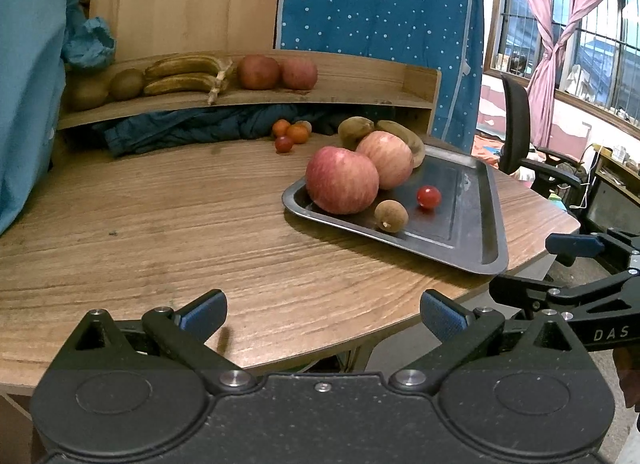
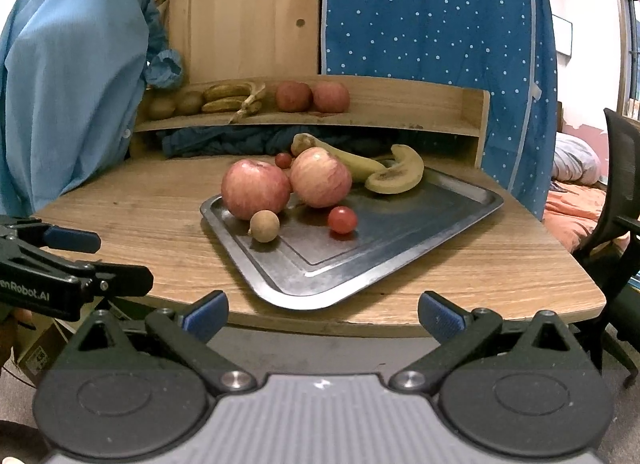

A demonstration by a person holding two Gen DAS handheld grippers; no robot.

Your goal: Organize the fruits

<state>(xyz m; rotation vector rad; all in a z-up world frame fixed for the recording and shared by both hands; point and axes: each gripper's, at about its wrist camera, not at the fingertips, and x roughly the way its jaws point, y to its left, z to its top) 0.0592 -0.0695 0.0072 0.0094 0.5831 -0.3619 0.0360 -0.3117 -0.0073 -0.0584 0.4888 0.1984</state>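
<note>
Left gripper (image 1: 323, 310): hovering over the near edge of the worktop, jaws standing wide apart and holding nothing.
Right gripper (image 2: 323, 310): hanging just off the near edge of the worktop, facing the tray, jaws spread wide and empty.
Worktop (image 1: 160, 224): wooden, rounded at the edge, carrying the tray on its right half.
Tray (image 2: 400, 240): dark metal, lying flat on the worktop with one corner pointing toward the right gripper.
Longan (image 2: 264, 226): small, tan and round, sitting in the tray just in front of the near apple.
Cherry tomato (image 2: 342, 219): red, resting on the tray floor to the right of the longan, apart from it.
Near apple (image 2: 255, 189): pink-red, sitting at the tray's left side, touching the second apple.
Second apple (image 2: 321, 176): standing beside it, a little farther back.
Bananas on the tray (image 2: 394, 176): two yellow ones lying behind the apples along the far rim.
Small fruits (image 1: 291, 134): a cluster of orange and red ones lying on the worktop beyond the tray, in front of dark blue cloth.
Shelf (image 2: 400, 112): wooden, standing at the back of the worktop.
Shelf fruit: two kiwis (image 2: 176, 104), a browned banana bunch (image 2: 232, 98) and two red apples (image 2: 312, 96) sitting in a row, left to right.
</note>
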